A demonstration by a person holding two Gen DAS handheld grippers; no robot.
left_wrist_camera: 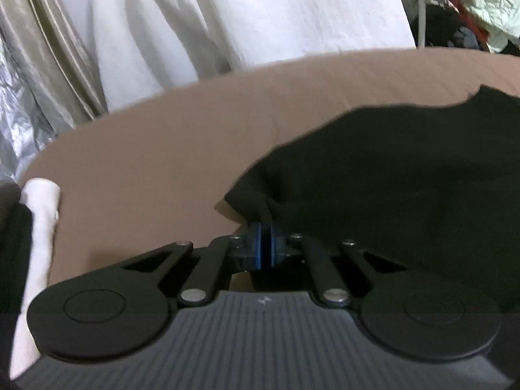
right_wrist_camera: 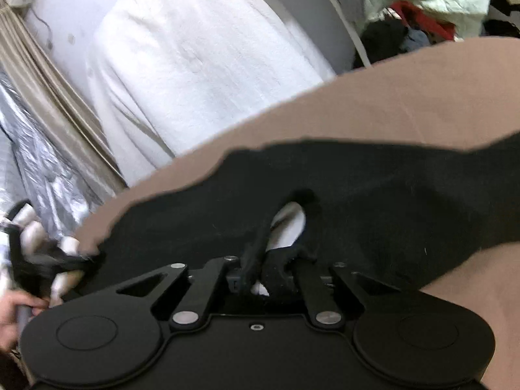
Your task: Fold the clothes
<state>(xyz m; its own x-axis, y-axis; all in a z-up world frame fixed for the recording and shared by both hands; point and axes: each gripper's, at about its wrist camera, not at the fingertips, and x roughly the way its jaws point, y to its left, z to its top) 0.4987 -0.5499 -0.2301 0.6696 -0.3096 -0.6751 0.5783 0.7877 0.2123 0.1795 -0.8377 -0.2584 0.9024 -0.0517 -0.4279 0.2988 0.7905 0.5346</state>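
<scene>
Black garment (left_wrist_camera: 406,188) lies spread on the tan surface (left_wrist_camera: 156,149), taking the 3 o'clock half of the left wrist view; its near corner runs down to the left claw (left_wrist_camera: 264,227), blue pads pressed together and pinching that corner. Bare surface is open from 9 to 12 o'clock of the claw, up to the curved far edge; past that edge hang a white cloth (left_wrist_camera: 227,22) and beige curtain (left_wrist_camera: 48,48). Rolled white item (left_wrist_camera: 40,201) sits at the 9 o'clock edge, well apart from the garment. Right wrist view: right claw (right_wrist_camera: 256,279) shut on a bunched fold of the garment (right_wrist_camera: 390,201), with a loop of fabric rising at 12 o'clock from the jaws and white showing through it. Garment's far edge is ragged, with free tan surface (right_wrist_camera: 390,104) beyond it at 12 to 2 o'clock and a bare strip at 4 o'clock. Only this view shows the other claw at 9 o'clock (right_wrist_camera: 91,258), gripping the garment's corner, blurred, with a hand (right_wrist_camera: 13,312) on its handle. A clothes pile (right_wrist_camera: 422,9) shows at 1 o'clock in both views, clearer here. Both claws point down at a slant toward the surface
</scene>
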